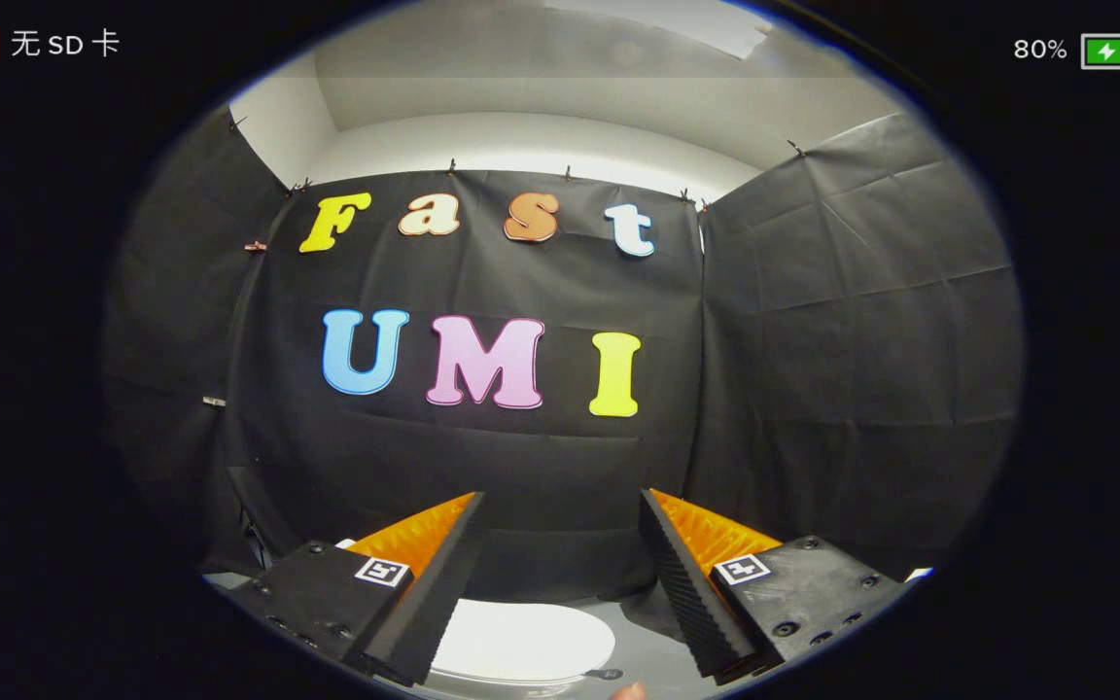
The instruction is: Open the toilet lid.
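The hand-held gripper (560, 574), with its two black ribbed fingers backed in orange plastic, is held up level and spread wide, nothing caught between the pads. Low and near, in the gap between the fingers and a little below them, lies the smooth white oval toilet lid (521, 642), flat and apparently closed, resting on a pale grey floor or base (652, 661). A small dark fitting (607, 674) sits just right of the lid's rim, too small to tell what it is, and a fingertip (630, 691) of the person pokes in at the very near edge. Beyond the fingers hangs the black cloth wall (813, 340) of the booth, pinned up with clips, and further off above it a white room wall and ceiling (521, 136). By my reckoning the job is at its approach: the lid has not been touched and the fingers point over it towards the cloth. The next move would call for tilting the gripper downward, bringing one finger under the lid's front edge, then lifting it back on its hinge.
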{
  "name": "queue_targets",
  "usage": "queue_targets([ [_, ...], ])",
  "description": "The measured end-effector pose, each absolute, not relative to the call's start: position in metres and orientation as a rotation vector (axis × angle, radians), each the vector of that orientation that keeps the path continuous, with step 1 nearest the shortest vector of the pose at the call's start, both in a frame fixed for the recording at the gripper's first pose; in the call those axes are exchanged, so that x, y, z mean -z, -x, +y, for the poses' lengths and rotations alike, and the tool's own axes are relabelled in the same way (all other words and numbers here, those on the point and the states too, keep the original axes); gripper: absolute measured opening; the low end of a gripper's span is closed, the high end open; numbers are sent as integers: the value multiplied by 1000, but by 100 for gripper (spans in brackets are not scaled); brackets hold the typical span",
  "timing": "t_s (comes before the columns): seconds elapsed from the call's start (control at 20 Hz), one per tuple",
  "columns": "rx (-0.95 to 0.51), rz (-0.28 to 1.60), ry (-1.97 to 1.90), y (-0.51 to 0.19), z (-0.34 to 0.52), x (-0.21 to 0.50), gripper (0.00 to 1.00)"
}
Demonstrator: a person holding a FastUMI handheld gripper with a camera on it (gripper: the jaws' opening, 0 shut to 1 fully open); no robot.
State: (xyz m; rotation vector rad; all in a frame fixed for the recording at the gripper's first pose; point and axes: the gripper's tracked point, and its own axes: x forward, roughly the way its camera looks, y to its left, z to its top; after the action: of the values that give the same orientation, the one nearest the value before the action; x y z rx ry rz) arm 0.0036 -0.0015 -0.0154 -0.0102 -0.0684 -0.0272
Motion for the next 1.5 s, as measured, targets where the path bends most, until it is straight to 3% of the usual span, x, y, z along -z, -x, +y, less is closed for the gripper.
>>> queue_targets([
  [0.55, -58, -84, 63, -15, 3, 106, 98],
  [1.05, -116, 66, -2, -37, -22, 230, 98],
  [1.5, -170, 274, -326, -70, -60, 345, 99],
])
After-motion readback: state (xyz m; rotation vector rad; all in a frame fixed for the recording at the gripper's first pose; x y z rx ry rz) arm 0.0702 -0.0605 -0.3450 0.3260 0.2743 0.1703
